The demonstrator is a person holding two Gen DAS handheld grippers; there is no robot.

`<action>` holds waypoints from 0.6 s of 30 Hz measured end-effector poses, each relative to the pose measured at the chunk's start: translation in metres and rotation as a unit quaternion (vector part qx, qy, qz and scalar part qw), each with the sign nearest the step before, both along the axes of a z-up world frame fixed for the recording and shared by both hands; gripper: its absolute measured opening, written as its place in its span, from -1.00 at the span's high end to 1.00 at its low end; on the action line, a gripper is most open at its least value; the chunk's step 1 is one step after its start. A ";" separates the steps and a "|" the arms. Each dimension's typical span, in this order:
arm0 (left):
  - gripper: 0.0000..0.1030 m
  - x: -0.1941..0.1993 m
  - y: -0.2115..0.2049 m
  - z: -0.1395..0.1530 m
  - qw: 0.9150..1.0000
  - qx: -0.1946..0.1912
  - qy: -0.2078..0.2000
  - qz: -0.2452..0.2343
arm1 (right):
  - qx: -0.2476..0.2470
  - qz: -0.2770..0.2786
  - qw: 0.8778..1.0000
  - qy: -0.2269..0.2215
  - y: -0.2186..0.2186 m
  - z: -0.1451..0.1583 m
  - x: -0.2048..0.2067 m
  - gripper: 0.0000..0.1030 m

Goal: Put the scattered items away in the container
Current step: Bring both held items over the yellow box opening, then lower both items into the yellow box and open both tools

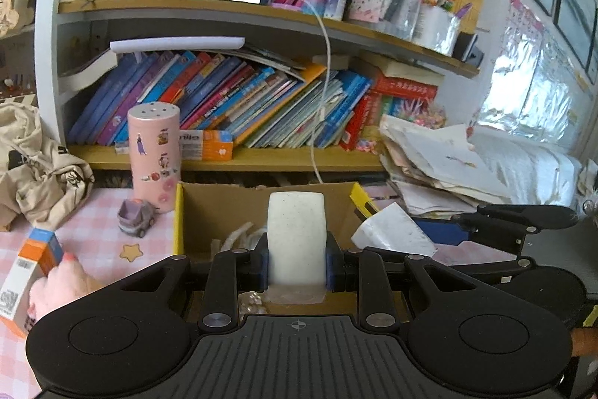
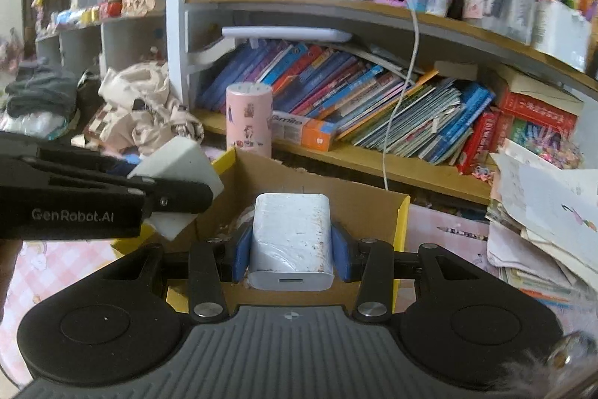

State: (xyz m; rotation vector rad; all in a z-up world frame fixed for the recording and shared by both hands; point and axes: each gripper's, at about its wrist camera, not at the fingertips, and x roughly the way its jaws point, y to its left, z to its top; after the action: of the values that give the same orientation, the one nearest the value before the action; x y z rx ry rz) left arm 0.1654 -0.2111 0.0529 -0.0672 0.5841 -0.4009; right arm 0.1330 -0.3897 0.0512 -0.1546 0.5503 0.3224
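The left tool (image 1: 297,266) clamps one white, soft-looking foam block (image 1: 296,234); the right tool (image 2: 290,255) clamps one rigid, smooth white plastic charger (image 2: 291,242) by its flat sides. Both hang over the open brown cardboard box (image 1: 224,208) at the table's back edge. The sponge should squash; the charger may slip.
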 end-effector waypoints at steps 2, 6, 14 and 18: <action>0.52 0.010 -0.003 -0.006 1.000 0.009 0.012 -0.003 | -0.016 0.010 1.000 0.014 -0.004 -0.006 0.013 0.20; 0.52 0.027 -0.010 -0.021 0.999 0.030 0.036 -0.008 | -0.046 0.031 0.998 0.042 -0.009 -0.020 0.036 0.20; 0.52 0.048 -0.024 -0.047 0.995 0.072 0.072 -0.021 | -0.117 0.118 0.982 0.092 0.000 -0.049 0.068 0.20; 0.52 0.054 -0.031 -0.059 0.991 0.101 0.088 -0.031 | -0.172 0.181 0.961 0.115 0.009 -0.061 0.081 0.19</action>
State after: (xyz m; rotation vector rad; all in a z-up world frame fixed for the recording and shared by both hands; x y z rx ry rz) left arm 0.2199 -0.2421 -0.0059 0.1104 0.7997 -0.3961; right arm 0.2139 -0.3810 -0.0100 -0.5644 0.8078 0.6051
